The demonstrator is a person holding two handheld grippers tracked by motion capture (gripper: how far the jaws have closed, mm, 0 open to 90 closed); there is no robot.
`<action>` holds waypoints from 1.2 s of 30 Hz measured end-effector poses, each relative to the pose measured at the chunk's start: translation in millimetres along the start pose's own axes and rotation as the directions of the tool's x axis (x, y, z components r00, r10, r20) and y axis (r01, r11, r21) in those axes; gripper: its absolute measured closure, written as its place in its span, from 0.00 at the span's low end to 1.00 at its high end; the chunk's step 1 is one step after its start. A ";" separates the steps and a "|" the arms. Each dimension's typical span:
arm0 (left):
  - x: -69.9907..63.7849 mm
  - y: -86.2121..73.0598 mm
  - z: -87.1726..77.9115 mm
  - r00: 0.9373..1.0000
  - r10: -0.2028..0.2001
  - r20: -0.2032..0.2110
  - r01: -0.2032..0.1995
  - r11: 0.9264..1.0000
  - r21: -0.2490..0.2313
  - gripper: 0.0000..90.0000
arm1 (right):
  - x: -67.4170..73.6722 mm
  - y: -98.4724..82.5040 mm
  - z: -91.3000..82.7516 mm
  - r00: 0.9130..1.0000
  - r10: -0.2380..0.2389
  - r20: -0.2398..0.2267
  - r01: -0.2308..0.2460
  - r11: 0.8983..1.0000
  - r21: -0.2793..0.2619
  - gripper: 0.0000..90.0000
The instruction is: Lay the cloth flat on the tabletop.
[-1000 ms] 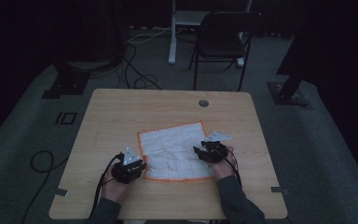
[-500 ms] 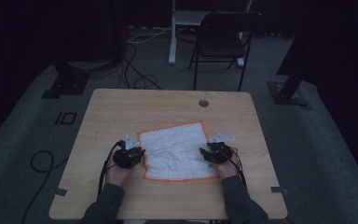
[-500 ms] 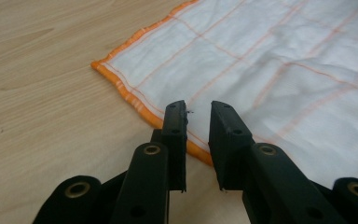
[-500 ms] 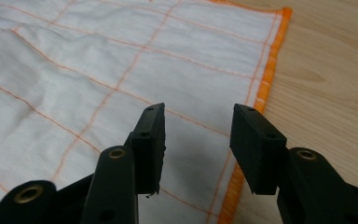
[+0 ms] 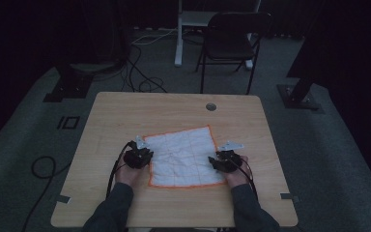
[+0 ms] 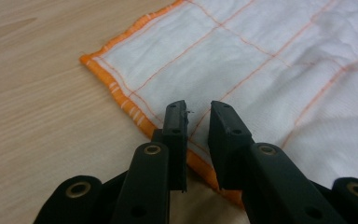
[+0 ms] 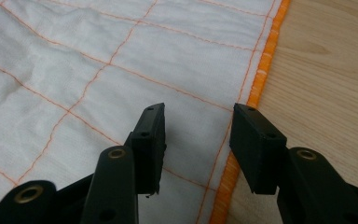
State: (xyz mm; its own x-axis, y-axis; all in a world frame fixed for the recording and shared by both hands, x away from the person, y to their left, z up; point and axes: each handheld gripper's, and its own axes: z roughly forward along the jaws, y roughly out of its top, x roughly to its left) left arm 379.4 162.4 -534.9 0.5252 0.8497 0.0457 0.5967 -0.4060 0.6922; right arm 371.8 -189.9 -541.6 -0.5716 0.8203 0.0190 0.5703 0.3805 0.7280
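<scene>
A white cloth with orange grid lines and an orange hem lies flat on the wooden table. My left gripper is at the cloth's left edge. In the left gripper view its jaws hover low over the hem with a narrow gap; they have just been closing a little, and nothing is pinched between the pads. My right gripper is at the cloth's right edge. In the right gripper view it stands wide open, straddling the orange hem of the cloth lying beneath.
Bare wood lies left of the cloth and more right of it. A round cable hole sits near the table's far edge. A dark chair and floor cables lie beyond the table.
My left hand has moved forward along the cloth's left edge, from near its front corner. The right hand has shifted slightly outward to the right hem.
</scene>
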 end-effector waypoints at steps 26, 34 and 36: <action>15.7 15.8 19.5 1.000 0.001 0.002 -0.001 1.000 -0.026 0.85 | 19.1 -20.5 -21.1 0.999 0.012 0.039 -0.013 1.000 0.007 0.61; 8.8 13.5 10.1 0.999 0.007 0.032 -0.006 1.000 -0.030 0.77 | 19.5 -22.3 -23.8 0.998 0.024 0.052 -0.025 1.000 0.014 0.61; 7.5 11.8 4.5 0.999 0.003 0.042 -0.001 0.999 -0.039 0.75 | 20.1 -22.3 -24.2 0.998 0.028 0.054 -0.029 0.999 0.016 0.61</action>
State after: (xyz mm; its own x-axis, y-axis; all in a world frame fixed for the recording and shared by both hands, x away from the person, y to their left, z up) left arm 393.1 162.5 -529.7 0.5523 0.8335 0.0172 0.5717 -0.3937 0.7198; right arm 333.3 -192.3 -540.9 -0.5224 0.8527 0.0022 0.5963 0.3635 0.7158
